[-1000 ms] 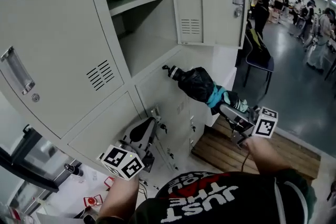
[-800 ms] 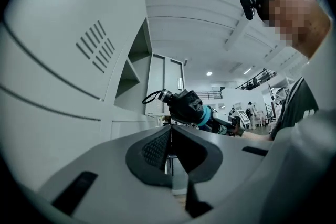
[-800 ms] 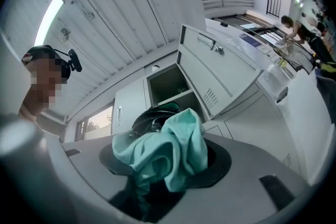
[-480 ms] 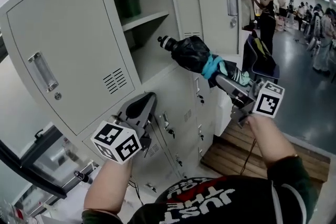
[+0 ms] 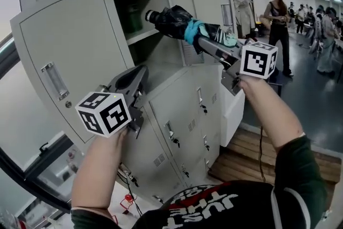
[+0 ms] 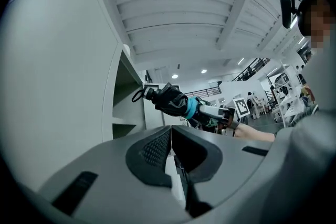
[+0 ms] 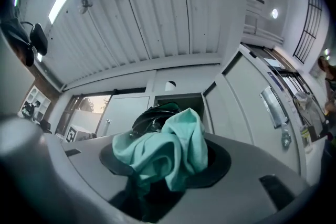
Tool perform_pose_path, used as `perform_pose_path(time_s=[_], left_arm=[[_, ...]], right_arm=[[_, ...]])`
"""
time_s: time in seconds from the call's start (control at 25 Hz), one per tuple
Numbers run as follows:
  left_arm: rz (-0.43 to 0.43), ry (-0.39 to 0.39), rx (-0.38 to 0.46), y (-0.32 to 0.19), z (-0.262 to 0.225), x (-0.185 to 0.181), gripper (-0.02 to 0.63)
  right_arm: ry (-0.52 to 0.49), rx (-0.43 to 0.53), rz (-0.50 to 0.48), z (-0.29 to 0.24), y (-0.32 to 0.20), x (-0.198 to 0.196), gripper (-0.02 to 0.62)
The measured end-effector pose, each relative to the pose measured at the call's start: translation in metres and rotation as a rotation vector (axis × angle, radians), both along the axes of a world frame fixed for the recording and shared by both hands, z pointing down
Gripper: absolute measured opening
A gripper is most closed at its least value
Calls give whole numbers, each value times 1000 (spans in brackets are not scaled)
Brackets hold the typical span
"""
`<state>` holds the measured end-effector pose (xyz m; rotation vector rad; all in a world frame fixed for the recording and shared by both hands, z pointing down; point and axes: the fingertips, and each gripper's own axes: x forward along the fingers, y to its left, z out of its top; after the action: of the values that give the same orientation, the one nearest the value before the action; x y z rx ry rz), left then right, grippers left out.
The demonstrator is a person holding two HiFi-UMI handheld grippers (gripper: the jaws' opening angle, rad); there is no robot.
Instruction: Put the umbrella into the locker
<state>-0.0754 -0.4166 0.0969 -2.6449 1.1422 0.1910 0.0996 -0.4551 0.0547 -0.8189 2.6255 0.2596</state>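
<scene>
My head camera looks forward and down over both arms at the locker point(image 5: 64, 51), close in front. The camera on my left hand-held gripper point(image 5: 138, 73) tilts up toward the ceiling point(image 6: 173, 2). The one on my right hand-held gripper point(image 5: 210, 46) peers closely over the umbrella point(image 5: 174, 20). All three share the locker's open compartment.

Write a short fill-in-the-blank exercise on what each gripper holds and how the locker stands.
The right gripper is shut on a folded ____.
The left gripper is shut and holds ____.
The upper locker compartment that the right gripper points toward stands ____.
Missing words: umbrella; nothing; open.
</scene>
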Motion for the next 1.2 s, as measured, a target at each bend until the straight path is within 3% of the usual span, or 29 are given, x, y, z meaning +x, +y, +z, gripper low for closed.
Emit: perform_pose_path(time_s=[0.56,1.2], left_arm=[[-36,-41,-29,-28,-59,10,12],[-127,-90,-56,-48,-55,-1,12]], right_arm=[[157,-48,60,-73,-95,-70,253],[332,-134,32,-95,-188,-162,253]])
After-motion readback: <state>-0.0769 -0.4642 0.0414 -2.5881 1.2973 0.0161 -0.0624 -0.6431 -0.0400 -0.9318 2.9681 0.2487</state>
